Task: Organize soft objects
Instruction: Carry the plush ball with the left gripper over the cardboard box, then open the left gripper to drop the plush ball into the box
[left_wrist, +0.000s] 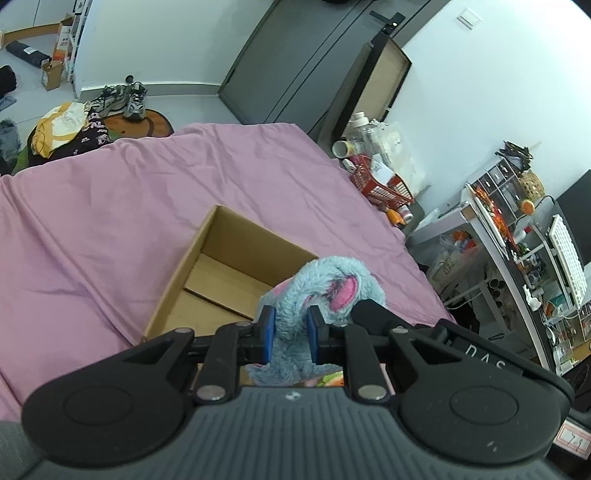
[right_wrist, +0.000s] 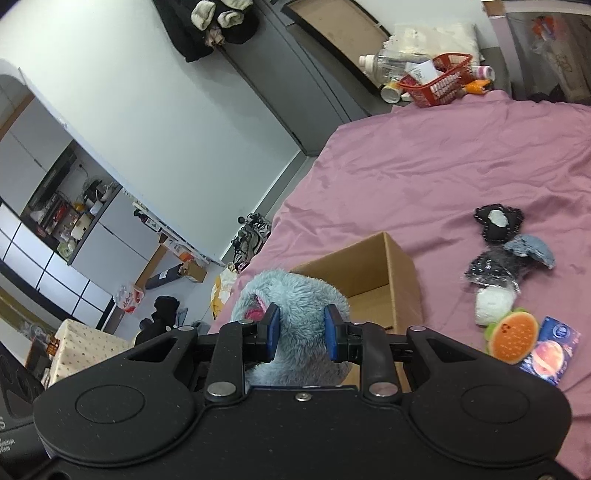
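Both grippers grip one fluffy light-blue plush toy with pink ears. In the left wrist view the plush toy (left_wrist: 325, 295) is pinched between the blue pads of my left gripper (left_wrist: 291, 332), right at the near corner of an open cardboard box (left_wrist: 229, 273). In the right wrist view my right gripper (right_wrist: 301, 334) is shut on the plush toy (right_wrist: 295, 295), with the cardboard box (right_wrist: 373, 277) just behind it. The box's inside looks bare where it shows. Part of the right gripper shows as a black shape beside the toy in the left wrist view.
The box stands on a bed with a pink sheet (left_wrist: 110, 221). Right of the box lie a black-and-blue soft toy (right_wrist: 506, 254), a white roll (right_wrist: 493, 304), an orange round plush (right_wrist: 513, 334) and a small card (right_wrist: 550, 349). A red basket (right_wrist: 439, 79) with bottles sits at the bed's far corner.
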